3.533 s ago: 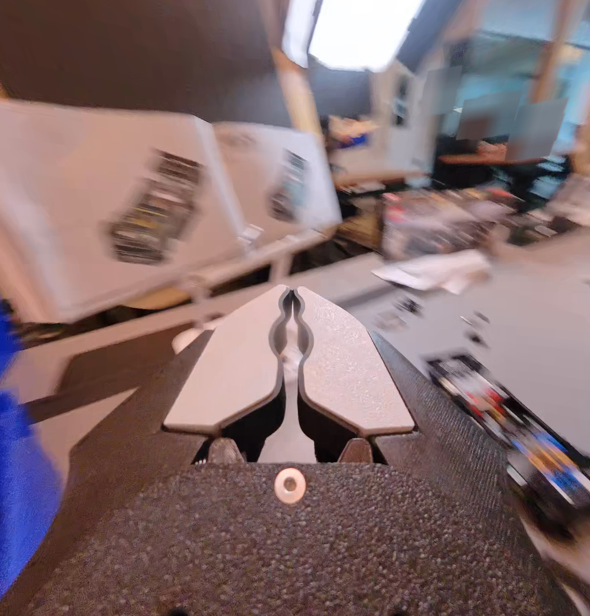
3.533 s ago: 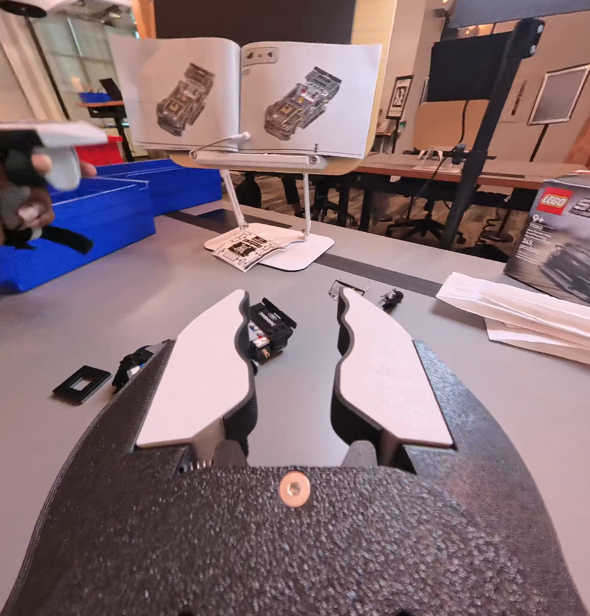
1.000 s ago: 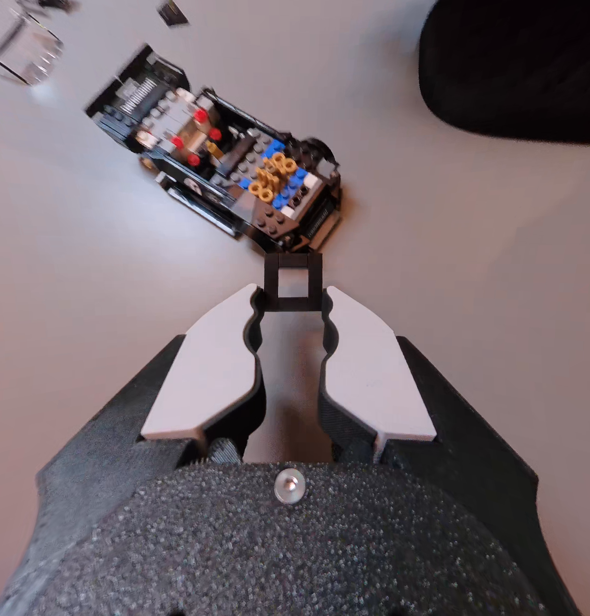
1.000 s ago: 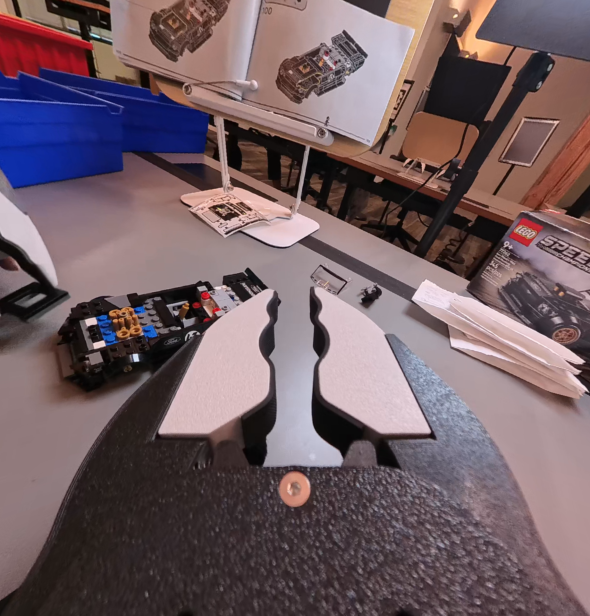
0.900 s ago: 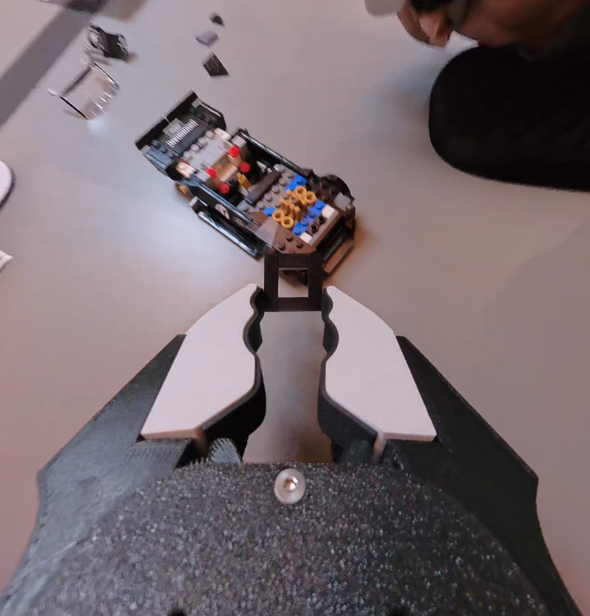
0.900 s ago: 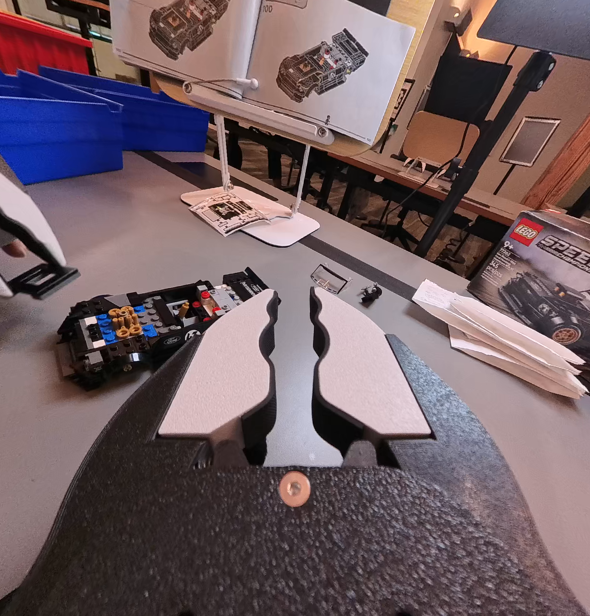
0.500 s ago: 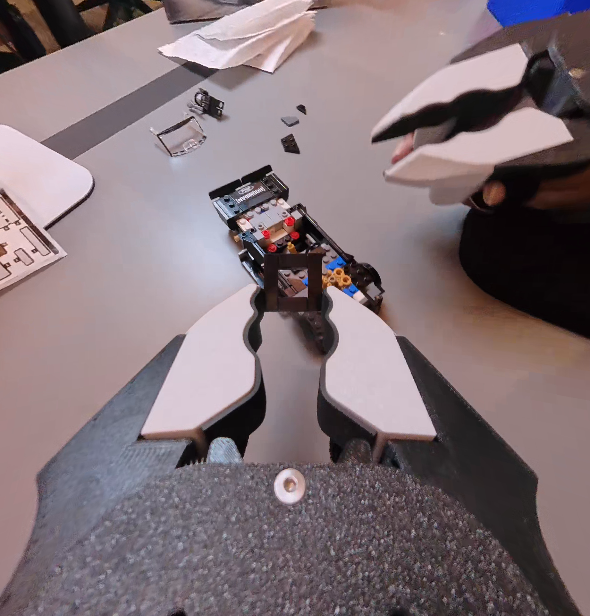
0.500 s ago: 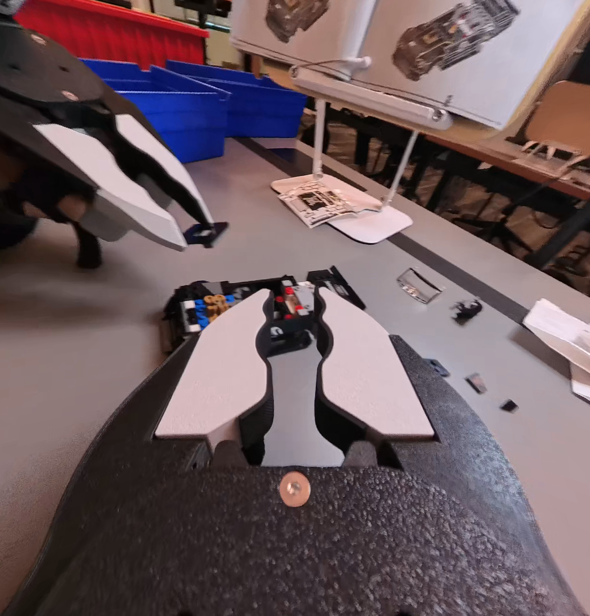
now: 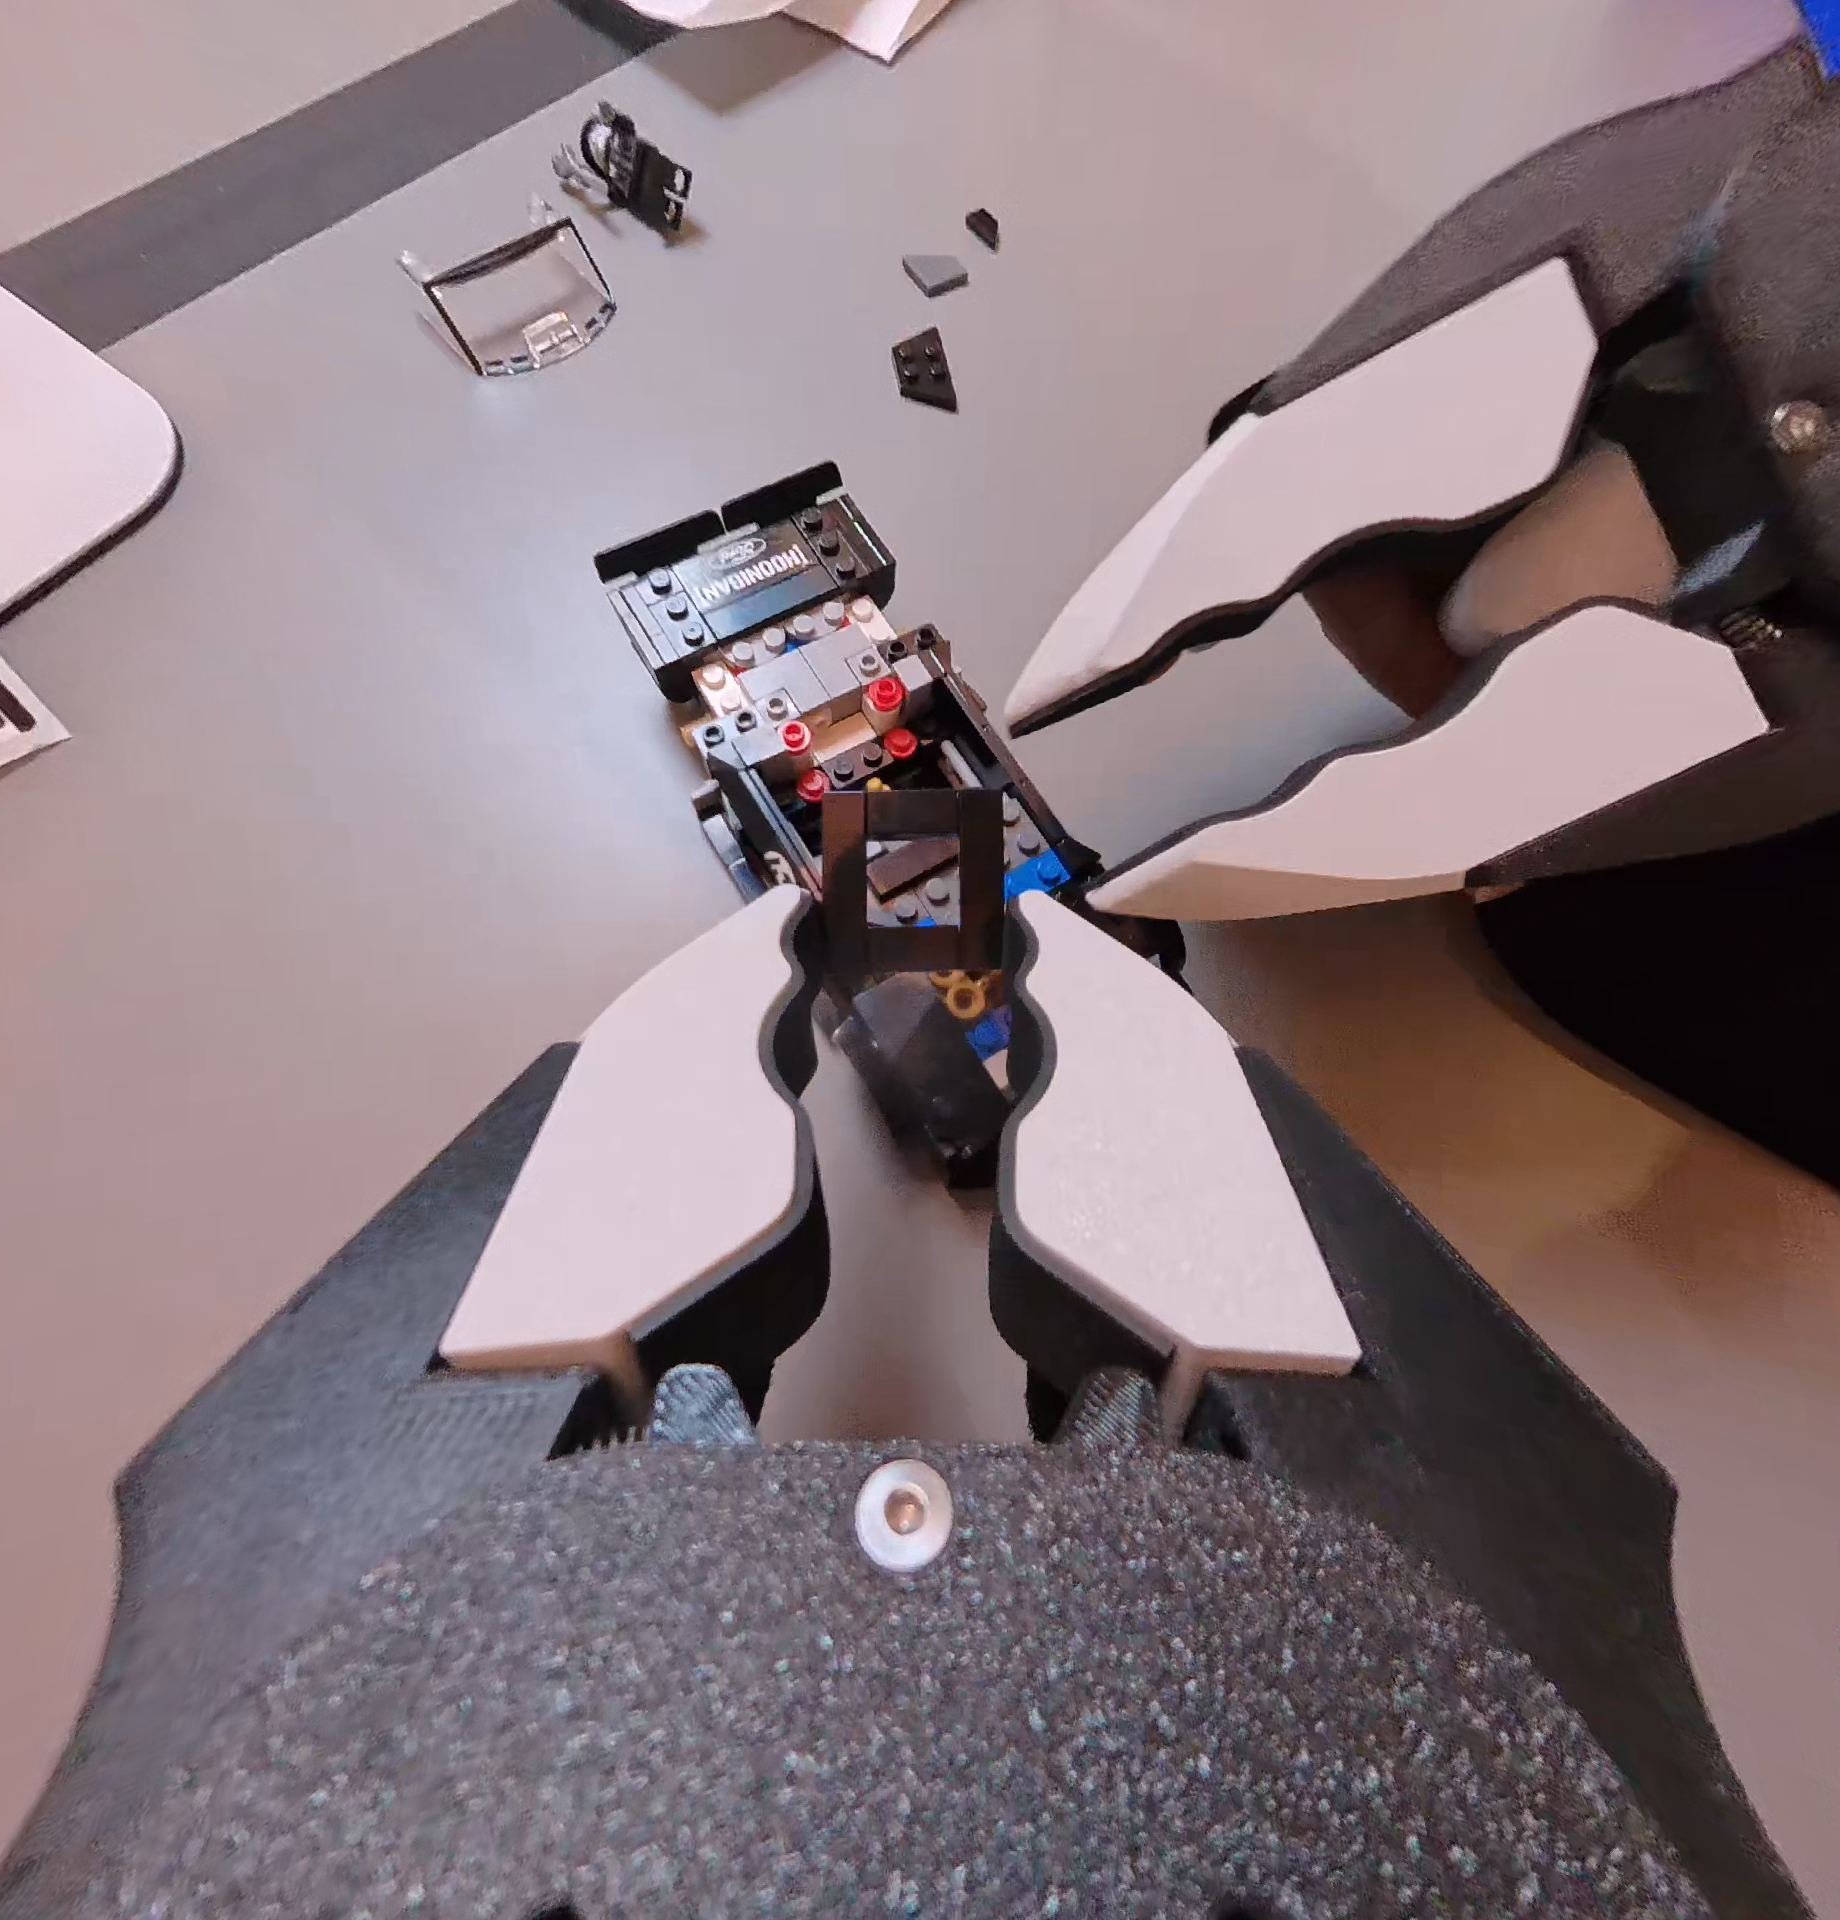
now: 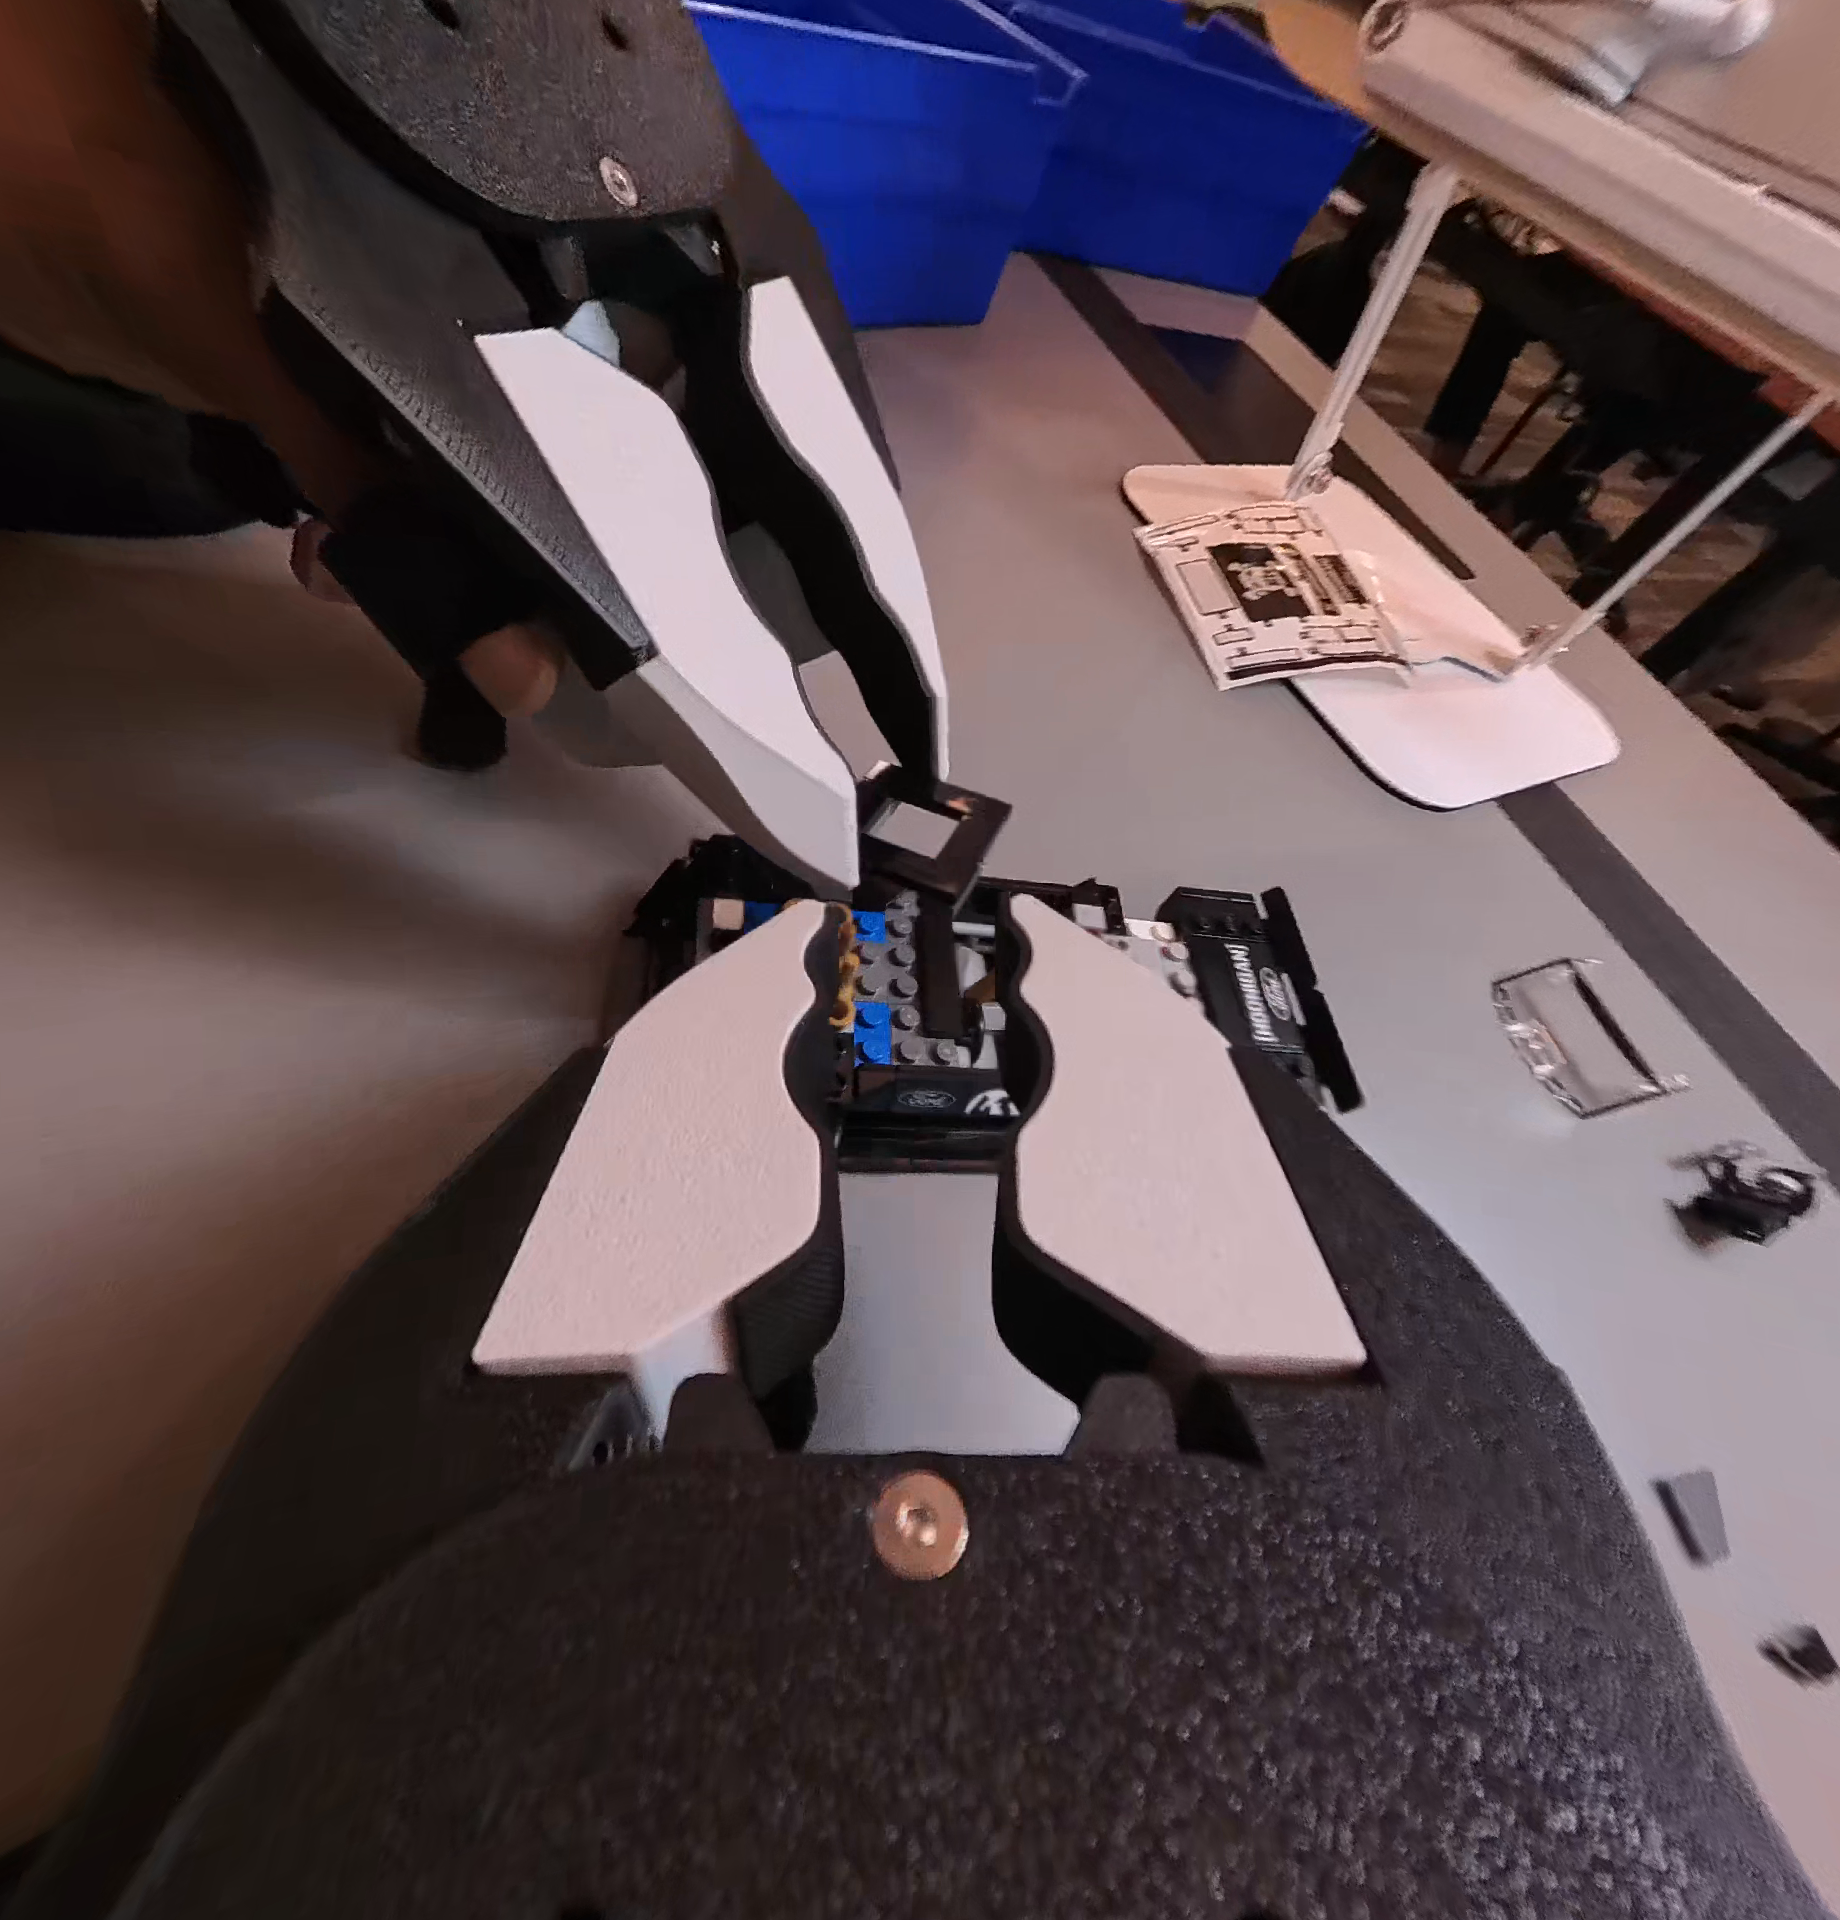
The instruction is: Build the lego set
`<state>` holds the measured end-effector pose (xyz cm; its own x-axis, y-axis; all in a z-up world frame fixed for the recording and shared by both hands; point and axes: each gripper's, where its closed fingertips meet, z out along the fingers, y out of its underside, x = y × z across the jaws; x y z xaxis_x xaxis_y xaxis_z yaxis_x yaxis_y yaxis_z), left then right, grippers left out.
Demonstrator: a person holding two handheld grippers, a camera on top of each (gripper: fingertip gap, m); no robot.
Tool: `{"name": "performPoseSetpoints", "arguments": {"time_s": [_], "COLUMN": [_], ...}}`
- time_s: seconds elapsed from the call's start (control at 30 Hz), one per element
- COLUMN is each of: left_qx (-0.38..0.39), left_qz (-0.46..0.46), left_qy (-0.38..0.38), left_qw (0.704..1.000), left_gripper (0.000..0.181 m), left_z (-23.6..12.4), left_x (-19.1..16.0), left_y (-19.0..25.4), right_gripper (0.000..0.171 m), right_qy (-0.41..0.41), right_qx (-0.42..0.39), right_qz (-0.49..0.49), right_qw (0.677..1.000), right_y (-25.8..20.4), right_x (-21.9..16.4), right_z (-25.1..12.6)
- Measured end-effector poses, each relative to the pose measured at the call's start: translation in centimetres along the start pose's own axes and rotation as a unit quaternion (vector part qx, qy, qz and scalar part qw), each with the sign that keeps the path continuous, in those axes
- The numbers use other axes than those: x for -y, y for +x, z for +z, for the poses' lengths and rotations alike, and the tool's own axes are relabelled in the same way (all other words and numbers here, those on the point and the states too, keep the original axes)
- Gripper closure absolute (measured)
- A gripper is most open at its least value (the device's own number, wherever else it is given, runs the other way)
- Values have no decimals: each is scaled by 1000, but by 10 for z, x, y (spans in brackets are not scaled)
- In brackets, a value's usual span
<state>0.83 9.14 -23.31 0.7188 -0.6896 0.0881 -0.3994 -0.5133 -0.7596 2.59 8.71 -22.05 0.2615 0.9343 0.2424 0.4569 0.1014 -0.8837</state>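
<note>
Left gripper pinching a black square frame piece by its two side rails, held just above the middle of the half-built car on the grey table. Right gripper spread a little, one finger on each side of the car body, apparently flanking it; contact with the sides not clear from either view. Likely step: seating the frame onto the open cabin studs behind the blue and tan bricks. To do it well: level the frame first, since in the right wrist view it looks tilted, far edge higher. Line up its corners with the studs before pressing, then push straight down, evenly, not from one rail. Best to close the right fingers on the car's flanks beforehand so the model cannot skid or tip under the push. Risk of the thin frame twisting out of the pinch if pressed at an angle. Clear windscreen piece and small loose bits lying well apart on the table, out of the way.
</note>
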Motion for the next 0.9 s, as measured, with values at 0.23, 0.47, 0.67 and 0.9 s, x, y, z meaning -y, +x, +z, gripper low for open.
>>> {"name": "performPoseSetpoints", "arguments": {"time_s": [0.23, 0.47, 0.67, 0.9], "left_qx": [4, 3, -31, -55], "left_qz": [-1, -7, -14, -12], "left_qy": [-33, -39, -37, -34], "left_qw": [999, 999, 999, 998], "left_gripper": [148, 148, 145, 142], "left_z": [4, 8, 3, -3], "left_x": [-14, -15, -19, -26], "left_y": [10, 15, 27, 31], "right_gripper": [146, 155, 159, 158], "right_qy": [-22, -41, -47, -48], "right_qx": [63, 61, 56, 67], "right_qz": [9, -1, -4, 6], "right_qw": [998, 997, 997, 997], "right_y": [-9, -7, -6, -7], "right_x": [-13, -23, -27, -27], "right_z": [5, 6, 6, 5]}}
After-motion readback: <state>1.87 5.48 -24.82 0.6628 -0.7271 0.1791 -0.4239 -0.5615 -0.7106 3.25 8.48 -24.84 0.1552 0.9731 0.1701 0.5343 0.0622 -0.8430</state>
